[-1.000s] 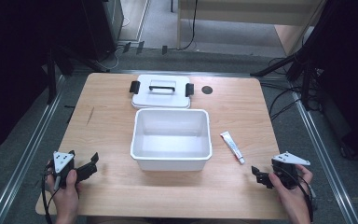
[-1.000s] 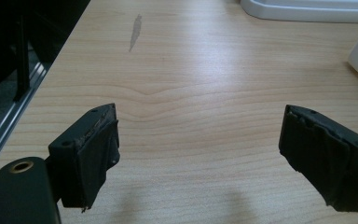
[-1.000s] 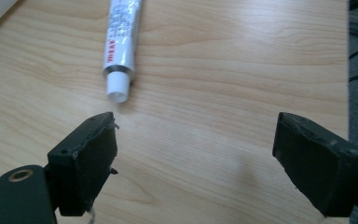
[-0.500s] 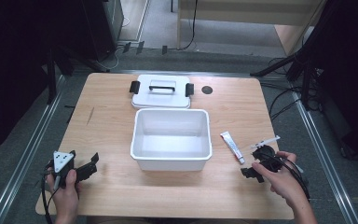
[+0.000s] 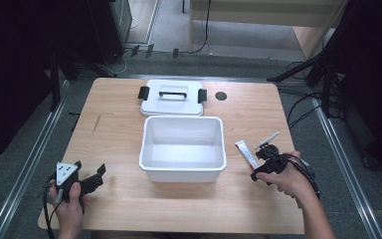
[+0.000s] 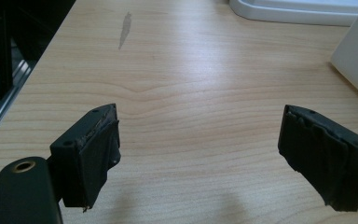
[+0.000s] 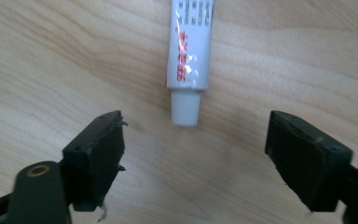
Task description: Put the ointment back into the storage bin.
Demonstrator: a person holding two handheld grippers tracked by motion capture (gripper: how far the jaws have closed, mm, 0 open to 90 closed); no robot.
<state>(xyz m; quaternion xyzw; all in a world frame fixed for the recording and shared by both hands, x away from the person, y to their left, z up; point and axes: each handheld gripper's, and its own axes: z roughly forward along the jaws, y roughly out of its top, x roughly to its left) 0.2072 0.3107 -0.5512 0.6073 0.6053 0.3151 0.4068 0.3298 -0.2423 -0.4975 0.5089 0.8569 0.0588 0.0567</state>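
Right gripper (image 7: 193, 154) is hovering over the tube (image 7: 189, 51), jaws spread, cap between them. Judgement: lower squarely, pinch the body. Left gripper (image 6: 198, 154) is idling, jaws spread.

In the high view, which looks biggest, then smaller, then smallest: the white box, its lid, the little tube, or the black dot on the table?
1. White box
2. Lid, though it lies farther from the camera
3. Tube
4. Black dot
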